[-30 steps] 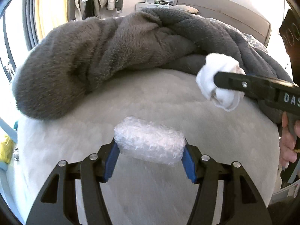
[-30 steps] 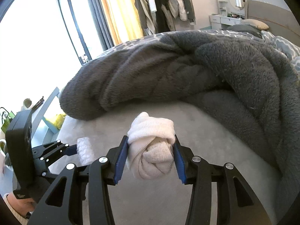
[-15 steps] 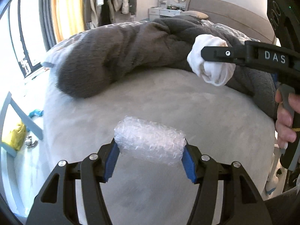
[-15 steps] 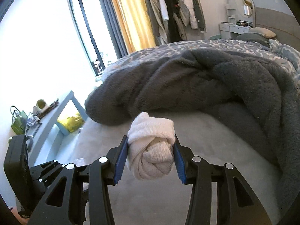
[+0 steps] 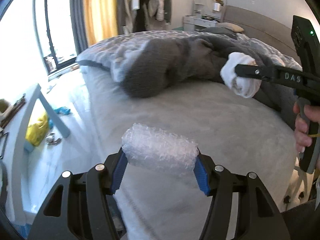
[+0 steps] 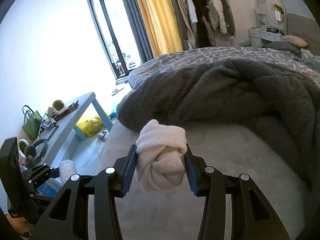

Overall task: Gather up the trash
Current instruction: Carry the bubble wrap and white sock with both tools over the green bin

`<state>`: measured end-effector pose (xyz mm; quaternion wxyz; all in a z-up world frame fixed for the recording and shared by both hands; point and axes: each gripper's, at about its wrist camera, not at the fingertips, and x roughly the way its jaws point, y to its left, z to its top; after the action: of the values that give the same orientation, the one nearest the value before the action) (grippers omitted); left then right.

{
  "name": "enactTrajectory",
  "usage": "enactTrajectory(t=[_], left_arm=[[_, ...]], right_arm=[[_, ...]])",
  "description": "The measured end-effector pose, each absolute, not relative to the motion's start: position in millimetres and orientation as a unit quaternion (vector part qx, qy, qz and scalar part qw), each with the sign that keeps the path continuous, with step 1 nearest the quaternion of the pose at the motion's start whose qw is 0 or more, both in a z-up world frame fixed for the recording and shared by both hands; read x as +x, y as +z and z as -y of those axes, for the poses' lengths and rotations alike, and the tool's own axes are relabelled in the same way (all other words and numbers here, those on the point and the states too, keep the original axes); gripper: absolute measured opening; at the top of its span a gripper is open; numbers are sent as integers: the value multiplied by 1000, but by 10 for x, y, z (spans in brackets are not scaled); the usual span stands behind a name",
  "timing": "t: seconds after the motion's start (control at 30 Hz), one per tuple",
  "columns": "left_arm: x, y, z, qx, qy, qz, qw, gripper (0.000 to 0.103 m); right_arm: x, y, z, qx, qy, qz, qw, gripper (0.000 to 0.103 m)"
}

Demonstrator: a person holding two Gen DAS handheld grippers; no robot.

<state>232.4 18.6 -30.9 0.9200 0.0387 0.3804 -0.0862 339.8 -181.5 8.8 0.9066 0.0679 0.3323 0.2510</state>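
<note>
My left gripper (image 5: 160, 170) is shut on a roll of clear bubble wrap (image 5: 159, 151) and holds it above the pale grey bed surface (image 5: 210, 120). My right gripper (image 6: 161, 172) is shut on a balled white sock (image 6: 162, 158), also held above the bed. The right gripper with the sock (image 5: 240, 80) shows at the right of the left wrist view. The left gripper with the bubble wrap (image 6: 67, 169) shows at the lower left of the right wrist view.
A thick dark grey blanket (image 6: 230, 92) lies bunched across the bed behind both grippers. A pale blue side table (image 6: 78, 116) with small items stands to the left of the bed, with a yellow bag (image 6: 90, 125) under it. A window and yellow curtain are behind.
Both grippers have lifted and drawn back from the bed with their objects still held. The views have swung left, so the floor, side table and window now show.
</note>
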Motion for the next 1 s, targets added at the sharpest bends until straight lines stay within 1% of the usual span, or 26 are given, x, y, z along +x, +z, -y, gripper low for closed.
enactTrajectory(t=[0.23,0.67,1.0], left_arm=[[2119,-329,-619,19,-53,-384,921,62],[1848,-550,-1563,-44,28,-409,911,63],[1647,-837,-2268,-99,62,-433,894,62]], right_arm=[[3419,8,1318,49,273,-345,897,46],[3415,-259,218,8,328,-369,870,46],[3295,-371,-405,-28,356,-375,855,46]])
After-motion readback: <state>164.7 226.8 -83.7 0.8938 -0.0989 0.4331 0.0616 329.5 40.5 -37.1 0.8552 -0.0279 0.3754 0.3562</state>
